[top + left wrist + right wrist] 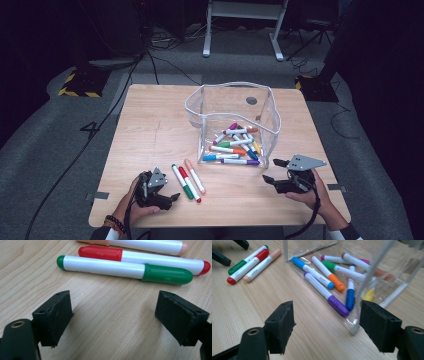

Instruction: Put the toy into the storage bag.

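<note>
High view: fixed above near edge of table (150, 125), facing forward and down; clear pouch (232, 107) at centre, dark floor beyond.

Left gripper view: low over tabletop, close, looking past own jaws at green marker (125, 269) and red marker (142, 258), left of pouch.

Right gripper view: low, close at pouch's near corner, facing pouch (372, 272) and purple marker (325, 293).

Shared by all three: loose markers left of pouch.

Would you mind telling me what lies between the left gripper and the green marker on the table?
Nothing: in the left gripper view, bare wooden table separates the open left gripper from the green marker, the nearest of three lying side by side.
</note>
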